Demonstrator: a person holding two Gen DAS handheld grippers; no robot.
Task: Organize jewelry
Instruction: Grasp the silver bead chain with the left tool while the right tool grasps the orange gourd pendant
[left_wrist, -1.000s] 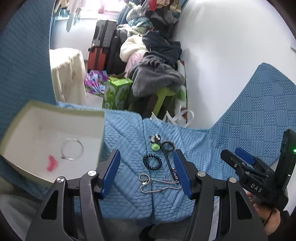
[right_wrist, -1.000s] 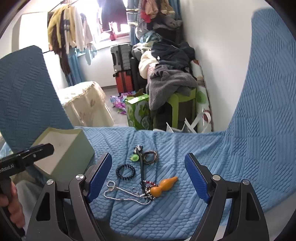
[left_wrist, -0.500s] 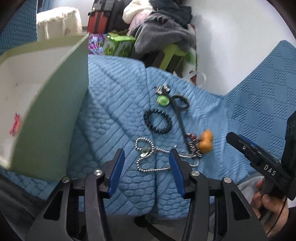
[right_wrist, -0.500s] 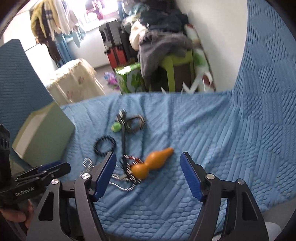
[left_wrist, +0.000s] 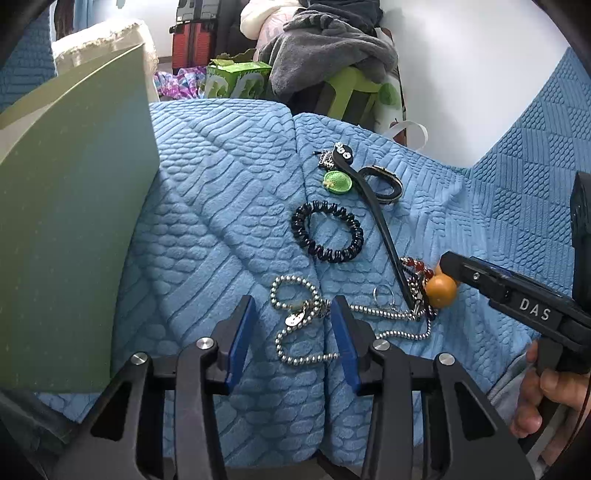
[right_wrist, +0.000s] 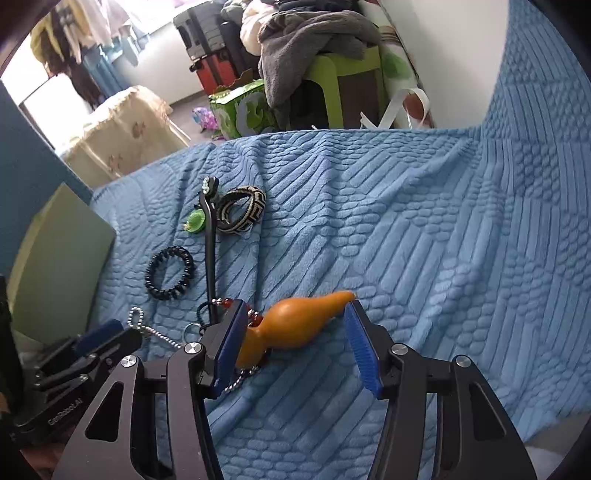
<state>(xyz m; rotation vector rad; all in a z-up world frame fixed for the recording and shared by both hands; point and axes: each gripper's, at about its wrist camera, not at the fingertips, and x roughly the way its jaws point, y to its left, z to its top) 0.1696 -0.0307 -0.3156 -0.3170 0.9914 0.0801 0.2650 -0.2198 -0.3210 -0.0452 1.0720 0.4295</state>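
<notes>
Near the front edge of the blue quilted bed (right_wrist: 424, 206), both tools were low over the loose jewelry, which had not yet been sorted into the green box (left_wrist: 74, 206) at the left edge. The left tool (left_wrist: 291, 332) had its jaws apart, straddling the coiled end of the silver ball chain (left_wrist: 295, 317) without gripping it. The right tool (right_wrist: 295, 332) was also apart, bracketing the orange gourd pendant (right_wrist: 299, 321); its left pad appeared to touch the pendant, while the right pad stood just beside the tapered tip.

The step in hand was judged to be the pickup. The next move called for closing each tool squarely, then lifting toward the box.

The chain lay tangled with the pendant's red beads (left_wrist: 417, 266) and the black hair stick (left_wrist: 384, 229), so snagging was likely. Open quilt remained toward the right edge; the box wall limited room on the left.
</notes>
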